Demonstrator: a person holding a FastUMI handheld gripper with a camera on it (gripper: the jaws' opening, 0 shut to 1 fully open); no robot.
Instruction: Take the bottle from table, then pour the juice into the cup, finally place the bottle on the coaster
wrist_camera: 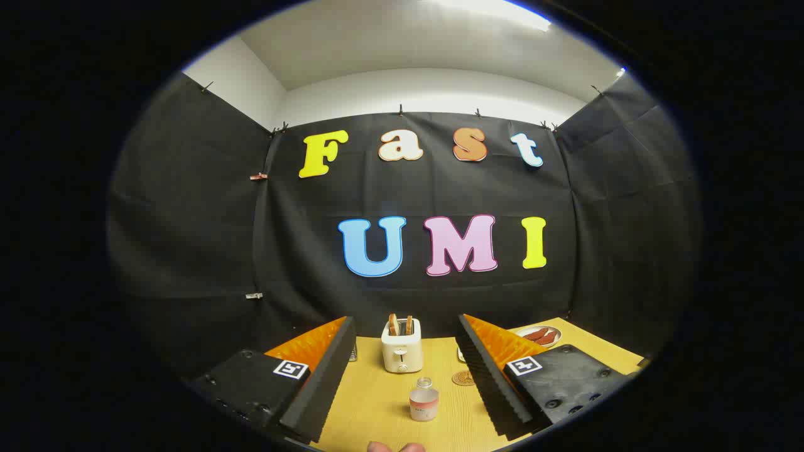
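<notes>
A small clear bottle (pixel 424 401) with pale pink juice in its lower part stands upright on the wooden table (pixel 377 402), uncapped as far as I can see. My gripper (pixel 405 376) is open, its two fingers spread wide to either side of the bottle, which sits between them without touching. A round brown coaster (pixel 463 378) lies just beyond the bottle, close to the right finger (pixel 496 376). A bit of something pale (pixel 460 356) peeks out behind that finger; I cannot tell whether it is the cup.
A cream toaster (pixel 401 351) with two slices of toast stands at the back of the table, beyond the bottle. A plate (pixel 541 336) with sausages sits at the back right. A person's fingertips (pixel 396 447) show at the table's near edge.
</notes>
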